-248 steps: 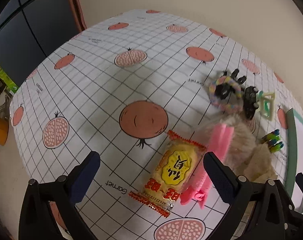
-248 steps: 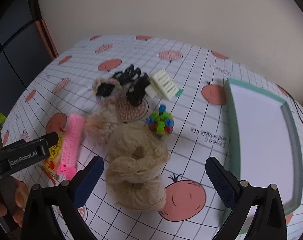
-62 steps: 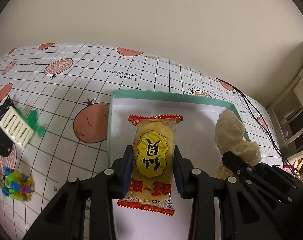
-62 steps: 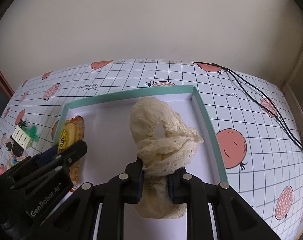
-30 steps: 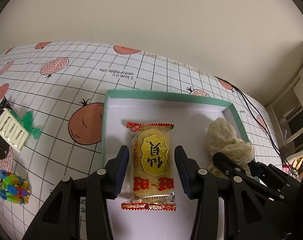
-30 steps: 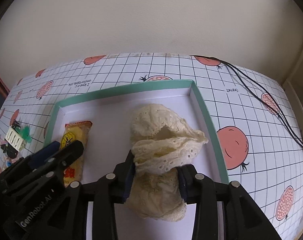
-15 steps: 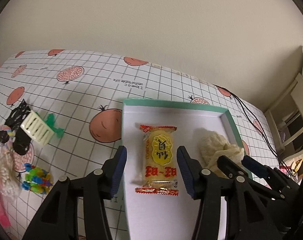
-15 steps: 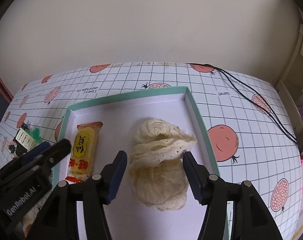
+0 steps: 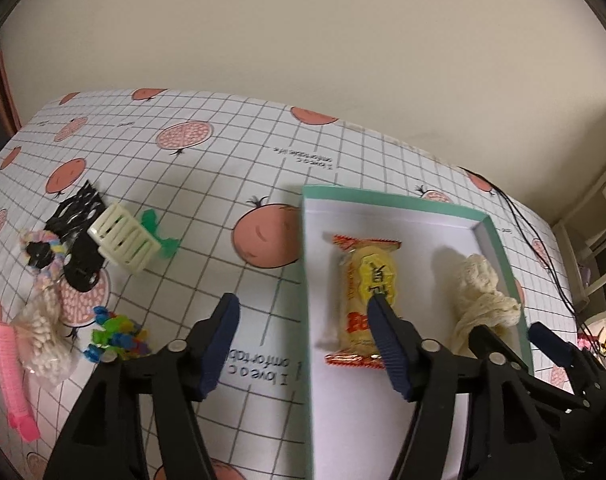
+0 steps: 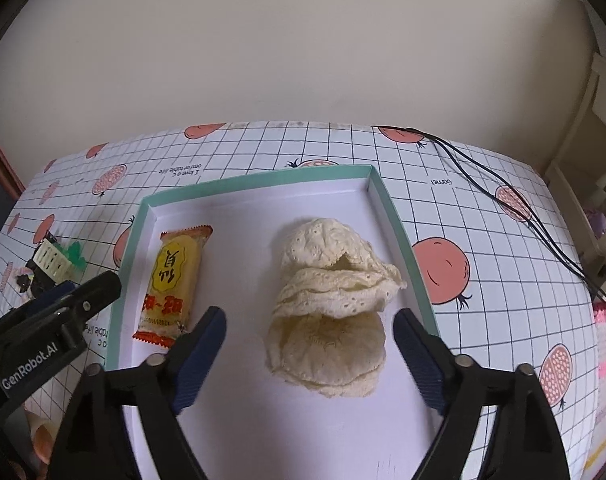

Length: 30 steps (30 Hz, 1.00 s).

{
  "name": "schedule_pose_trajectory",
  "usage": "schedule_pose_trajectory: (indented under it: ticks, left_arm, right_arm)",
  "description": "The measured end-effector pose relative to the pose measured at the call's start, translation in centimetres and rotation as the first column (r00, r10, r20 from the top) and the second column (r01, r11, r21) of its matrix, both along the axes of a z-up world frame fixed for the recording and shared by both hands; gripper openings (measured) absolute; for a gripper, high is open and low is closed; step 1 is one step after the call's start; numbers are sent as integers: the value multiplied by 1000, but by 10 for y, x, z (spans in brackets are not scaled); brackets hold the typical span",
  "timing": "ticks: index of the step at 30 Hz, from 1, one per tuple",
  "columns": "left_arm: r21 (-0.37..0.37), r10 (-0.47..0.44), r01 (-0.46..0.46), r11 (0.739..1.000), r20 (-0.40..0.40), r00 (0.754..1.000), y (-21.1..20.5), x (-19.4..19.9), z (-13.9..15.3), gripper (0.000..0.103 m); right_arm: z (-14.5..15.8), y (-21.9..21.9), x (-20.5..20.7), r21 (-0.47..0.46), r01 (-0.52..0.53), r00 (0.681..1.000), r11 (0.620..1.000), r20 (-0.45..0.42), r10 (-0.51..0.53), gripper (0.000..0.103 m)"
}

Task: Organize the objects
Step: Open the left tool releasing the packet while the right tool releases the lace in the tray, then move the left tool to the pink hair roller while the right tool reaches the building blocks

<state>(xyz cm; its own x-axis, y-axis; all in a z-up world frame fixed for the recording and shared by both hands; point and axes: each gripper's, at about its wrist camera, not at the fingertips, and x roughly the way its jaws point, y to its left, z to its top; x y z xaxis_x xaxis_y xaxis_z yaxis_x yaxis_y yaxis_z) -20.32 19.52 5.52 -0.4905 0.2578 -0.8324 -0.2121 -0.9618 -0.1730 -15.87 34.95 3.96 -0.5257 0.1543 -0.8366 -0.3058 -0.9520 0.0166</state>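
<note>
Both sets of fingers are sitting spread wide with nothing between them now. A second ago the left gripper (image 9: 303,330) was just letting go of the snack packet (image 10: 175,280) and the right gripper (image 10: 309,340) was still hugging the cream lace scrunchie (image 10: 327,304); now both are pulling back and up, and both items are lying flat on the white floor of the teal-rimmed tray (image 10: 259,178), packet on the left side, scrunchie on the right, well apart. So that's two things sorted, I'd say.

The rest is still waiting out on the pomegranate tablecloth (image 9: 207,184): cream hair claw (image 9: 123,238), black clips (image 9: 77,210), colourful bead toy (image 9: 117,338), pink hair clip (image 9: 11,376). The left gripper is already swinging over the tray's left rim toward that pile.

There's plenty of bare floor between and in front of the two items. Black cables (image 10: 503,192) are trailing off to the right, clear of the tray.
</note>
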Motion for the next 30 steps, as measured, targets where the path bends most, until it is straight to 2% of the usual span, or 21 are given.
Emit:
schedule_pose_trajectory:
  ticks: [5,9,11,21,30]
  left_arm:
    - [-6,12,-12,1000,-18,1000,-10,6,0,90]
    - [-13,26,-26,1000,-30,999,-17,8,2,96]
    - [-23,39,-40,999,-38,998,-21,8,2,103]
    - [-20,87,-88,996,-49,995,-47,17,11,103]
    - [17,101,-100,995,-37,994,-67,31,20,103]
  right_arm:
    - [2,-3,5,-2,9,1000,1000,-5,-9,102]
    - [2,-8,9,-6,12,1000,1000,-9,-12,103]
    - [2,-10,12,-3,13,1000,1000,-13,-13,103]
    - [6,-22,22,-7,18,1000,1000,-22,-18,103]
    - [19,-47,34,6,-23,998,1000,-51,23,103]
